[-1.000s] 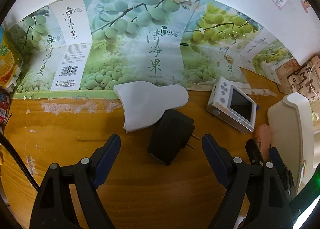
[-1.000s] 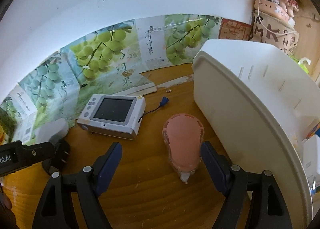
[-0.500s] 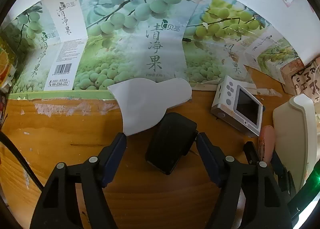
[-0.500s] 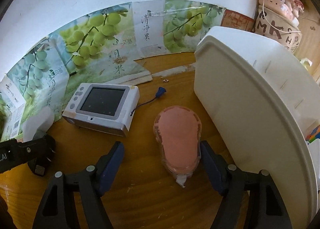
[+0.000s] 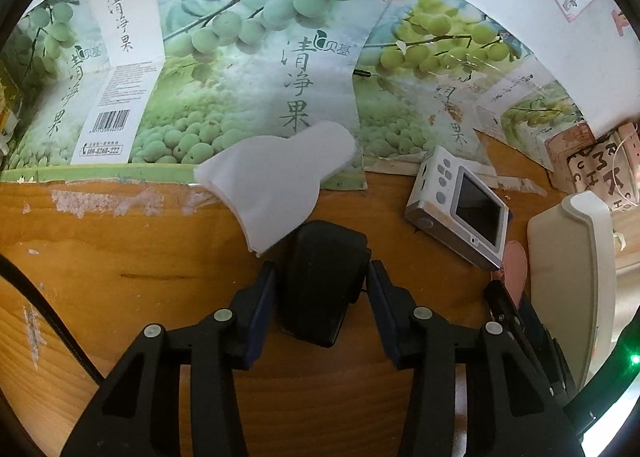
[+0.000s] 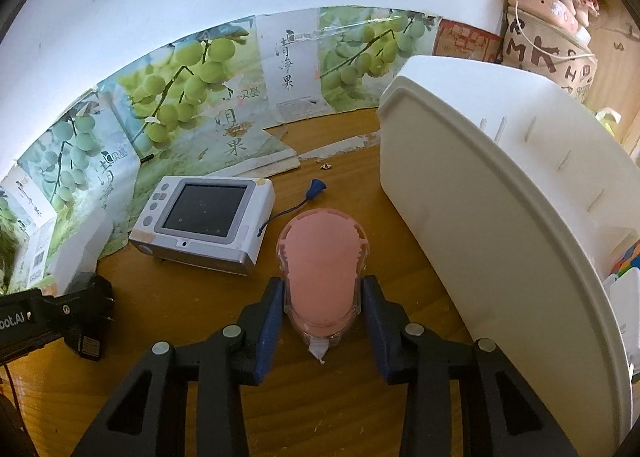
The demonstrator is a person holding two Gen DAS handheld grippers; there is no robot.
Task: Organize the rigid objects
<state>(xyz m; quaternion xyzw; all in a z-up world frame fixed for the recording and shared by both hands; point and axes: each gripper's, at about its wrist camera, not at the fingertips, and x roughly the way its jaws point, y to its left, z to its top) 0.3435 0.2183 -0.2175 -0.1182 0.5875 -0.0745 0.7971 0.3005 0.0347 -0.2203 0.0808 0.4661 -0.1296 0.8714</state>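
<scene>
On the wooden table [image 5: 100, 277] I see a white foam piece [image 5: 276, 185] just behind the black charger [image 5: 320, 289], and a small screen device [image 6: 204, 217] beside the white bin [image 6: 500, 225]. My left gripper [image 5: 322, 281] is closing, pads at both sides of the charger, whose long axis runs away from me. My right gripper [image 6: 322, 297] is closing around the pink tape dispenser [image 6: 320, 269], which lies near the bin with its tip toward me.
</scene>
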